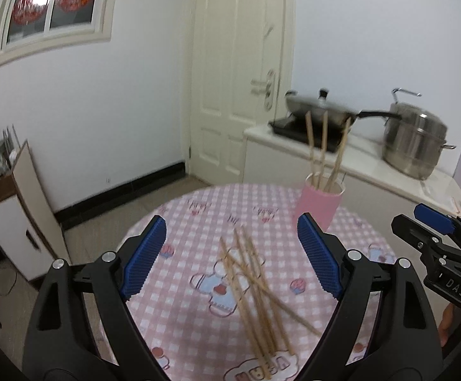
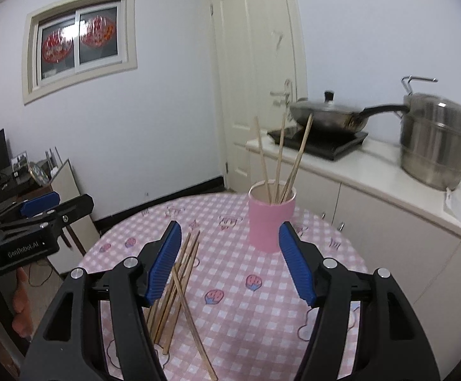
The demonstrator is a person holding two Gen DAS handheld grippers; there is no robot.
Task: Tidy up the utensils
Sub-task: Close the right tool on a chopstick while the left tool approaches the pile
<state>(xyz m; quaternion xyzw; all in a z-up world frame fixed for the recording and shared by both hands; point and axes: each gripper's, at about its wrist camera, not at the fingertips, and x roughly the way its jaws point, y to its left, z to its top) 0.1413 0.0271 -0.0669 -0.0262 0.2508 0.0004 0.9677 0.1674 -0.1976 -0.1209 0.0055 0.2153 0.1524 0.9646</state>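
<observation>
The desk (image 1: 179, 222) is round, covered by a pink-and-white checked cloth with cartoon prints. A loose pile of wooden chopsticks (image 1: 255, 292) lies flat on it toward the near side, sticks crossing one another at shallow angles. A pink cup (image 2: 271, 219) stands upright on the far side, apart from the pile, with several chopsticks standing in it and leaning against its rim. In the right wrist view the pile (image 2: 179, 289) sits left of the cup.
</observation>
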